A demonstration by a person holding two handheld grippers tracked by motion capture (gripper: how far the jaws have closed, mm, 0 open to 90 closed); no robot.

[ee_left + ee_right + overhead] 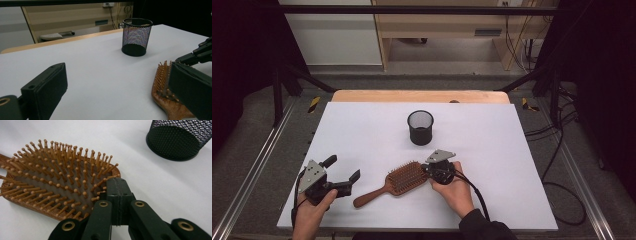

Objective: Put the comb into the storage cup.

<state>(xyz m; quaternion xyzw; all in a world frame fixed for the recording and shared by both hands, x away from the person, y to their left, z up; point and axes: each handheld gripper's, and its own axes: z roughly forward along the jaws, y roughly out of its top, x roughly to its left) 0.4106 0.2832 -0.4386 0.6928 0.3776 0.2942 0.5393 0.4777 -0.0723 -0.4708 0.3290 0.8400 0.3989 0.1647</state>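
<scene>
Jaws on the left gripper (pixel 343 175) stand wide apart in the high view, over bare white table (pixel 362 130); the right gripper (pixel 428 170) meets the head of the wooden paddle hairbrush (pixel 398 181), which lies flat near the front edge, a black mesh cup (pixel 420 127) behind. Left gripper view: nothing sits between the spread jaws, brush (pixel 162 85) at right. Right gripper view: jaws pressed together, tips at the brush's (pixel 57 182) bristled edge.
</scene>
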